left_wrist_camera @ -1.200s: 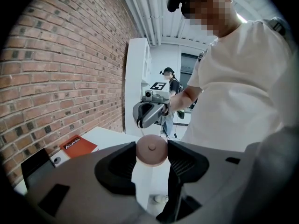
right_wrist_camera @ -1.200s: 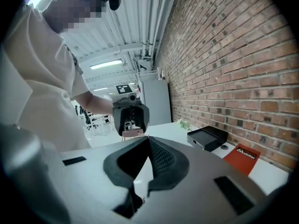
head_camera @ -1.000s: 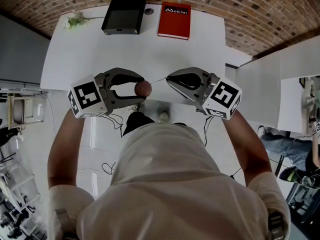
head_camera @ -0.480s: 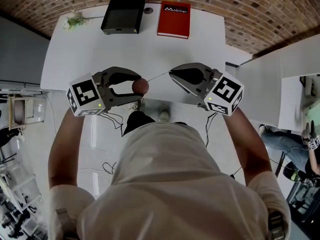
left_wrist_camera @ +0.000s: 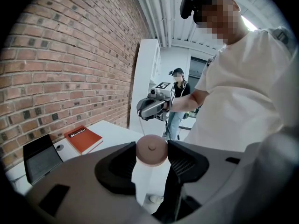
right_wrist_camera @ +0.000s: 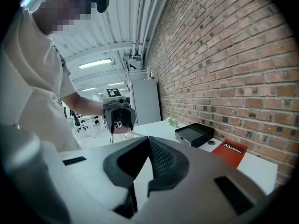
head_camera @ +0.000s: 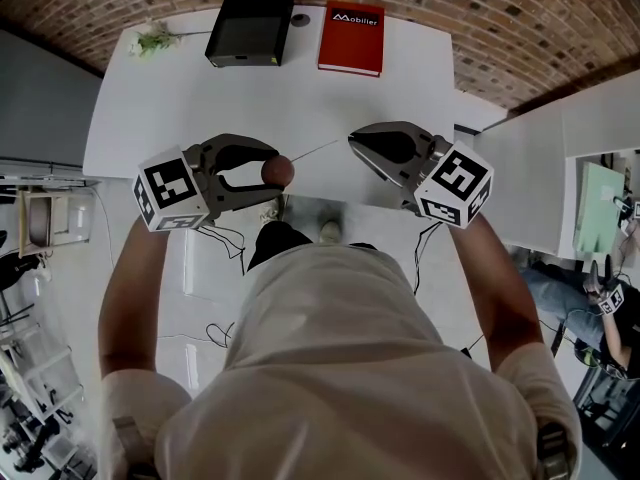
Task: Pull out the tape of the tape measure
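The left gripper [left_wrist_camera: 152, 158] pinches the round, smooth brown tape measure [head_camera: 278, 171]; the right gripper [head_camera: 354, 140] is pressed together on its thin tape [head_camera: 318, 152], above the white table's [head_camera: 200, 98] near edge.

- Two hand-held grippers: one at the left [head_camera: 273, 175], one at the right [head_camera: 354, 139].
- One round tape measure [left_wrist_camera: 151, 150], with one thin tape [head_camera: 318, 152] running out of it.
- One white desk [head_camera: 180, 118] carrying the rest.
- One red book [head_camera: 351, 39], at the far right.
- One black box [head_camera: 249, 29], far, left of the book.
- One small dark disc [head_camera: 300, 20] between those two.
- One green sprig [head_camera: 152, 40] at the far left corner.
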Available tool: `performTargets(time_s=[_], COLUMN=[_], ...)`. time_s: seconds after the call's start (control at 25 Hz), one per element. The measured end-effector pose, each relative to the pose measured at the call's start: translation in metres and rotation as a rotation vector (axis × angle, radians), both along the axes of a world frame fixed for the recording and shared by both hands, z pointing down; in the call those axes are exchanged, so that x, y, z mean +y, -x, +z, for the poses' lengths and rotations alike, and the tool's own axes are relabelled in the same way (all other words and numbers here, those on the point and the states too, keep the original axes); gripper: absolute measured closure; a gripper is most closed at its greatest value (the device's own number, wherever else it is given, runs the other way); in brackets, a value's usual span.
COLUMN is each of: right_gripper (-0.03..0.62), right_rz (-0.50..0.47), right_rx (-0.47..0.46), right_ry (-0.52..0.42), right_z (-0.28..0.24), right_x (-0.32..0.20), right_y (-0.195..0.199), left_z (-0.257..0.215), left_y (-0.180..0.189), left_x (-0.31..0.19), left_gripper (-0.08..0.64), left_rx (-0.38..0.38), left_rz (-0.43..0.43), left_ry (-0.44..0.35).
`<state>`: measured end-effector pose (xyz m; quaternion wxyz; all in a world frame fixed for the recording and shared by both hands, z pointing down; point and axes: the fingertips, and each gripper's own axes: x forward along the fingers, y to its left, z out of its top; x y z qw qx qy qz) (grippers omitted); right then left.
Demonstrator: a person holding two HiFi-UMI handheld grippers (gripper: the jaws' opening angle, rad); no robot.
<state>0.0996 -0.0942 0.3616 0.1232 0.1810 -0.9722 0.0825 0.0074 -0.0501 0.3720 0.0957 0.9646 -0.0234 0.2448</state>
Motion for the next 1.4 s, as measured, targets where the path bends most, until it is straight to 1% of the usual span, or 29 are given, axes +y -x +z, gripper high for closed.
performTargets(time_s=[0.16,0.36,0.96,1.4], right_gripper=[0.586,0.586,0.587,0.588], right_rz=[0.033,0.045,0.095,0.124], right_rx=[-0.001,0.002,0.008,0.014], right_ry=[0.008,0.01,0.012,0.006], right_z=[0.006,0.008,0.007,0.007], right_x=[-0.005,-0.009,-0.023,-0.031], right_y=[-0.003,-0.006,-0.013,-0.026], left_z=[0.005,0.009,0.012,0.013], left_y=[0.006,0.015,0.026,0.029], left_x=[0.0,-0.002,-0.009,-0.009], left_gripper=[0.353,0.353,0.353,0.353], left_rx=[-0.016,-0.023,-0.038,-0.04], left_rz=[-0.008,-0.02,-0.029,-0.042], left_ry=[0.001,0.008,0.008,0.016])
